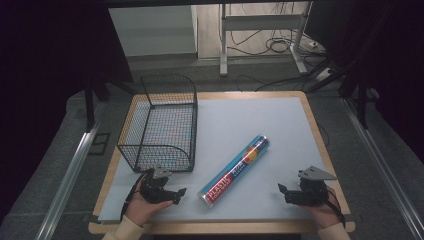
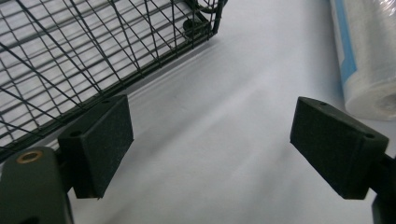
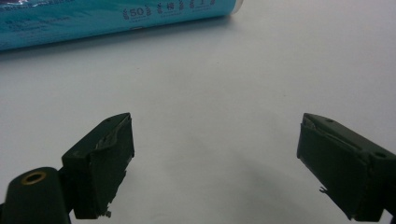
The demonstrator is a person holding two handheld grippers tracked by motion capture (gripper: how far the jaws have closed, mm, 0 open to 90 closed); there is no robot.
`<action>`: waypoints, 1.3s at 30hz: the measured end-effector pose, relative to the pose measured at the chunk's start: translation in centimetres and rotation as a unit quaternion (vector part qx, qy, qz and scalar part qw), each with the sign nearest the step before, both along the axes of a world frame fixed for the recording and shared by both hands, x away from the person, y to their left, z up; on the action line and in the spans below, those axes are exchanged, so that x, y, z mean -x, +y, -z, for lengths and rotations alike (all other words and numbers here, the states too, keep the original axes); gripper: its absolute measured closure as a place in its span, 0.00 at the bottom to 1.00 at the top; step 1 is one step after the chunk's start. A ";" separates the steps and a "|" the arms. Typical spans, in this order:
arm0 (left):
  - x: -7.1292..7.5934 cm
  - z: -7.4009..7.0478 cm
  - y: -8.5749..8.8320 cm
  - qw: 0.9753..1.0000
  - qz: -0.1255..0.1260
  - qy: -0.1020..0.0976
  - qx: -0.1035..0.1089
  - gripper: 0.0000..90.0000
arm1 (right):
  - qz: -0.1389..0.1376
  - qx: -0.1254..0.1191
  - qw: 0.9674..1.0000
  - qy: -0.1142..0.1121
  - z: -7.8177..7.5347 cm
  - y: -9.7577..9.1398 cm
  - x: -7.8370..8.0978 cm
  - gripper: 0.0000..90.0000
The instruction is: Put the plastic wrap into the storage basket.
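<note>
Left gripper (image 1: 176, 192): jaws spreading wide, empty.
Right gripper (image 1: 285, 192): jaws gaping, empty.
Risk: roll (image 1: 235, 171) lying diagonal, likely rolling away under an off-centre pinch, missing basket (image 1: 165, 125).

On the worktop (image 1: 280, 120) a wire basket (image 1: 162, 122) stands at the left, towards the far edge. A roll (image 1: 235, 171) lies on its side right of the basket, near the middle, running diagonally from near-left to far-right. The left gripper (image 1: 172, 194) sits at the near edge, just before the basket's near wall and left of the roll's near end. The right gripper (image 1: 290, 194) sits at the near right, apart from the roll.
</note>
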State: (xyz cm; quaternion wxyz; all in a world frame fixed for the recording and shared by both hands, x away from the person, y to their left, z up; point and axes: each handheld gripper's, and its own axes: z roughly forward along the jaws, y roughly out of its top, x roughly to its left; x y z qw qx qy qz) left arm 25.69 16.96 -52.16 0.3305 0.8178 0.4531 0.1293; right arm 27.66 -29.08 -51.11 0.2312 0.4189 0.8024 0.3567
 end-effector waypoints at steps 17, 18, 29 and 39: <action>0.9 -3.2 -1.1 1.000 0.021 -0.007 0.019 0.17 | -0.002 0.002 1.000 -0.005 -0.2 -0.1 0.1 0.13; 0.9 -3.3 -1.2 1.000 0.023 -0.007 0.020 0.17 | -0.003 0.004 1.000 -0.005 -0.2 -0.1 0.1 0.13; 1.0 -4.1 -2.2 0.999 0.043 -0.010 0.016 0.17 | -0.003 0.009 1.000 -0.002 0.0 0.1 0.0 0.13; 1.0 -4.6 -3.2 0.998 0.053 -0.012 0.017 0.17 | -0.003 0.010 1.000 -0.001 0.0 0.1 0.1 0.13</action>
